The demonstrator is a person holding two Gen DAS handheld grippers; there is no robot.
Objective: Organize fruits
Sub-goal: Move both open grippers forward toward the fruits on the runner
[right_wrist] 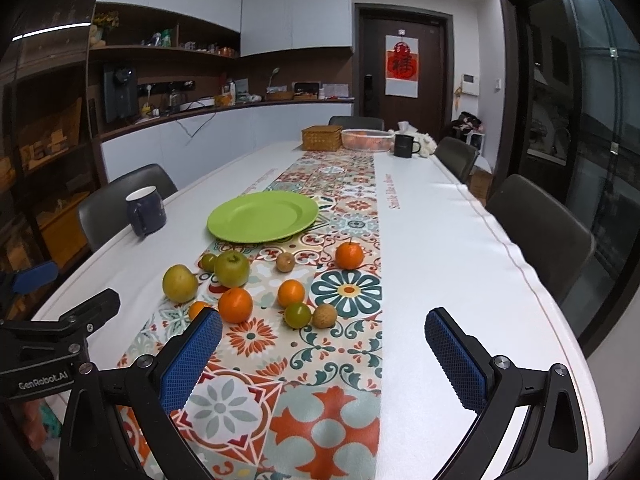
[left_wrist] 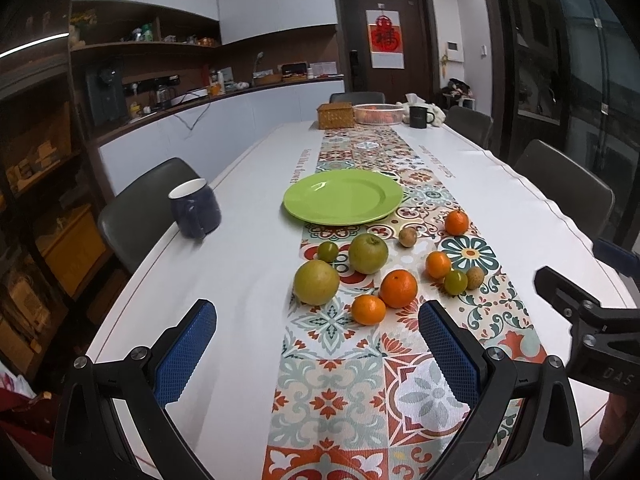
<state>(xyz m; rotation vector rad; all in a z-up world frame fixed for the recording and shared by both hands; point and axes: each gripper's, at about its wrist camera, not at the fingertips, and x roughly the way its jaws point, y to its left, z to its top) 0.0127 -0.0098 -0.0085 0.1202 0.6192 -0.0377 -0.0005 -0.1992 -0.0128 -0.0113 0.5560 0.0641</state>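
We hold both grippers low over the near end of the table point(left_wrist: 240, 264), and neither grips anything. Our left gripper point(left_wrist: 316, 346) has its blue pads spread wide, nothing between them. Our right gripper point(right_wrist: 324, 354) is spread the same way and equally empty.

Just ahead of the left gripper, the fruit lies scattered on the patterned runner point(left_wrist: 340, 360). Nearest is a small orange point(left_wrist: 368, 309), a little right of the line between the fingers, with a larger orange point(left_wrist: 398, 288) touching or nearly touching it behind. To the left sits a yellow-green pear point(left_wrist: 316, 282), and beyond it a green apple point(left_wrist: 368, 253). Further on is the green plate point(left_wrist: 343, 197), bare, which we judge to be where the fruit should go.

We judge the left gripper nearer to the pear and the two oranges. The right gripper is better placed for the cluster on its side: an orange point(right_wrist: 291, 293), a small green fruit point(right_wrist: 297, 315) and a brownish one point(right_wrist: 324, 316) close together. These round fruits have no long axis to line up with.

From the right wrist view, the left finger pad point(right_wrist: 191, 360) hides most of the small orange. We cannot name the small brownish fruits for certain.
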